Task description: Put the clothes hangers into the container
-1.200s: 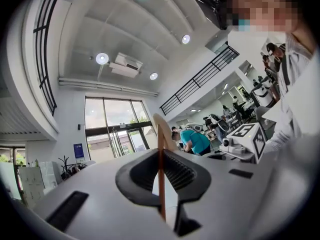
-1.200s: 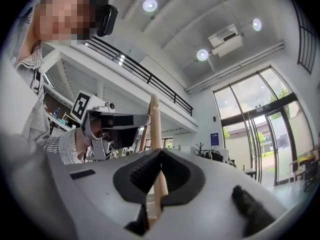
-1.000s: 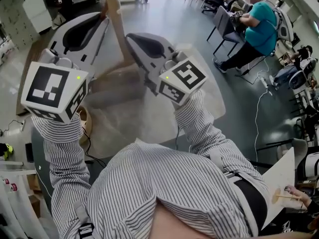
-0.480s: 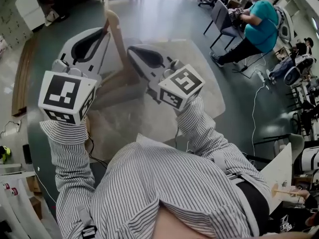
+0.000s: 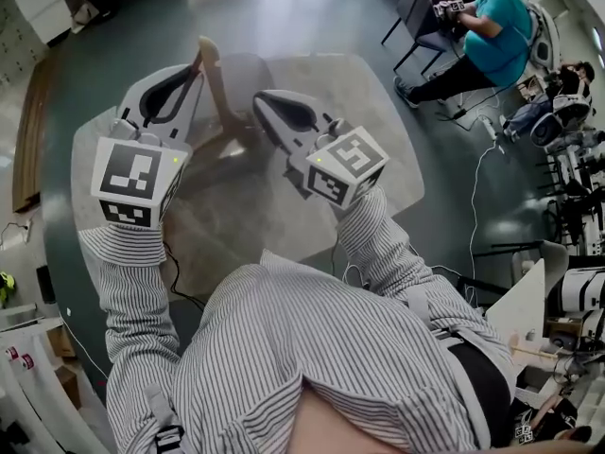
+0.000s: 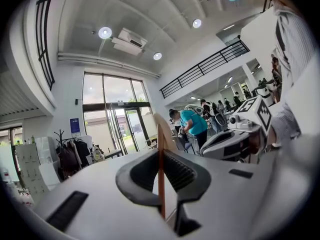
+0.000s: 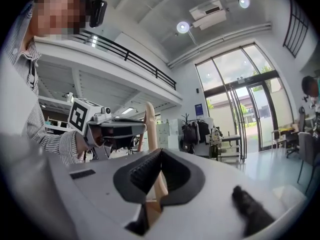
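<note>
Grey floor (image 5: 284, 17), seen from above.
A pale mat (image 5: 378, 149) lies flat on it; a white cable (image 5: 473, 235) trails beside.

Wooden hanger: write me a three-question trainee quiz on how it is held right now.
1. True or false: the left gripper has its fingers closed on a wooden hanger.
2. What is between the fingers of the right gripper?
A. nothing
B. a wooden hanger
C. a plastic cup
3. Fill in: in the head view, the seated person at the upper right wears a ___ shirt.

Key: 1 true; 2 B; 3 teal.
</note>
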The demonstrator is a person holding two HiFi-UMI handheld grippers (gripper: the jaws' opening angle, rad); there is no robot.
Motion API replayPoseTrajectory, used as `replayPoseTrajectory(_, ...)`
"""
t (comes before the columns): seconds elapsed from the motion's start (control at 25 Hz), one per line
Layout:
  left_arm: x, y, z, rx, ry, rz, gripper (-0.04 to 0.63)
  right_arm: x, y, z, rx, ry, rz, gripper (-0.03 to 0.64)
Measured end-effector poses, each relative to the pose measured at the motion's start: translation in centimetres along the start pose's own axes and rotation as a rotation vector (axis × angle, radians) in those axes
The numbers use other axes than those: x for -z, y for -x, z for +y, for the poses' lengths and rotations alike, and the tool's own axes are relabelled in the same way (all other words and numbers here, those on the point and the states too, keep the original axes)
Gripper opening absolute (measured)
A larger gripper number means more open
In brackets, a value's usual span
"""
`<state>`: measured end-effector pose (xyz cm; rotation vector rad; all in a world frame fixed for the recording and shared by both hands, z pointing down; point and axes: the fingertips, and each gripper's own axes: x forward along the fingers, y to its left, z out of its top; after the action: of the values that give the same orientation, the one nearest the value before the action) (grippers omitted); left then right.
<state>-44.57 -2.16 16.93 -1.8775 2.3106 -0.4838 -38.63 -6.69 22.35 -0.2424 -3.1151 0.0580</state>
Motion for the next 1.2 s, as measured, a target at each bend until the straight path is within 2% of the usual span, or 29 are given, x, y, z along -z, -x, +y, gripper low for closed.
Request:
replayPoseTrajectory(0.16, 1.1, -0.4, 0.8, -0.003, 0.001, 0.018, 0.032, 0.9, -0.4, -0.2, 0.002, -0.011, 0.026, 0.015)
replayPoseTrajectory(0.36, 2.1, -1.5, -0.3, 0.005, -0.013, 0.043, 0.032, 1.7, 0.6, -1.3, 0.014, -0.028, 0.042, 0.015)
replayPoseTrajectory(0.56, 2.9, -2.0, -1.2, -0.020, -0.040, 0.040, 0.032, 2.4, 0.9, -1.6, 0.010, -0.050, 0.043, 0.015)
replayPoseTrajectory(0.88, 5.0, -2.3, -3.7, 0.006, -0.040, 0.104, 0.032, 2.6, 1.8, -1.3, -0.001, -0.078, 0.036, 0.015)
replayPoseTrajectory(1.2, 6.3, -2.1, -5.7, 0.025, -0.032, 0.135, 0.032, 5.0, 3.2, -0.6, -0.003, -0.133, 0.071, 0.015)
